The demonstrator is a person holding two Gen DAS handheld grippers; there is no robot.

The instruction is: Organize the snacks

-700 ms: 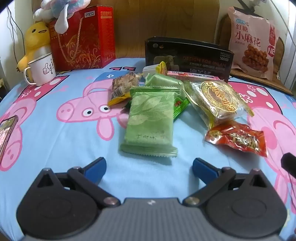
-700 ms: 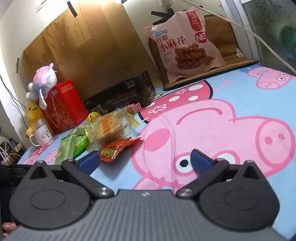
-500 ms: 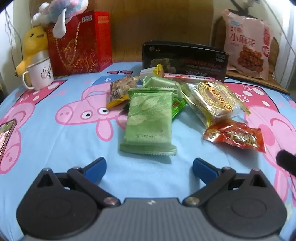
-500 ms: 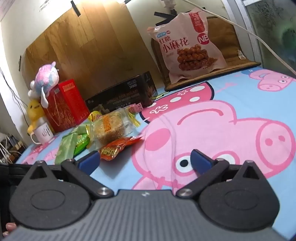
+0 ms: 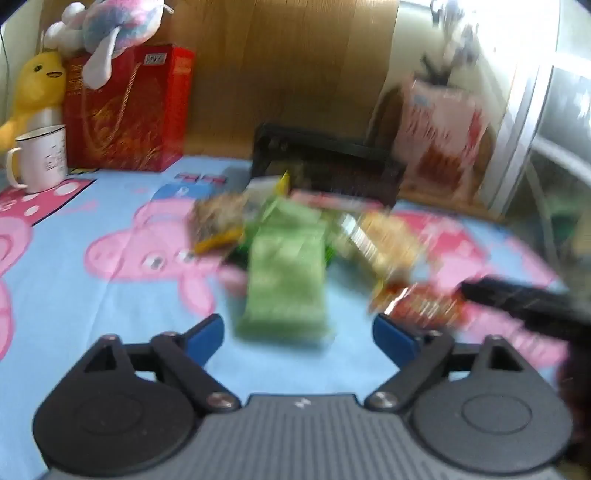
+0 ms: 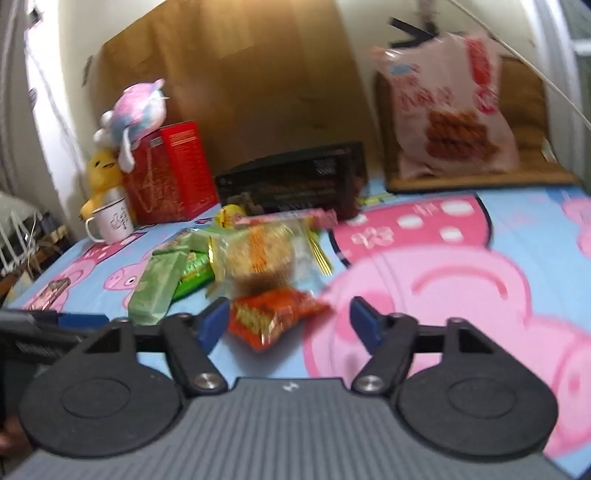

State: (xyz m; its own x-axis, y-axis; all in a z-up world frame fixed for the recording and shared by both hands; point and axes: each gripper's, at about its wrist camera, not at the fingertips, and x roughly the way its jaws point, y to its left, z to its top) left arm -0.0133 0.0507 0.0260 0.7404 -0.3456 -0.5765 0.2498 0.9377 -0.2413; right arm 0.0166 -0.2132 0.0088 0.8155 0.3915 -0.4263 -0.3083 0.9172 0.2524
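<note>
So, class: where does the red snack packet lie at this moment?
In the right wrist view the red snack packet lies on the cartoon sheet at the near edge of the snack pile, just beyond the pads.

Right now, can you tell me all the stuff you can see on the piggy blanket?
green snack pack: one large, light green, front of the pile
smaller green packets: at least two, bright green, tucked under it
round cake pack: one, golden in clear wrap, middle of the pile
red snack pack: one, red-orange, nearest the right hand-held gripper
black box: one, behind the pile
pink snack bag: one, propped at the back right
red gift box: one, back left
plush toys: two, pastel on the box, yellow beside it
mug: one, white, far left
left hand-held gripper: open, empty
right hand-held gripper: open, empty
</note>
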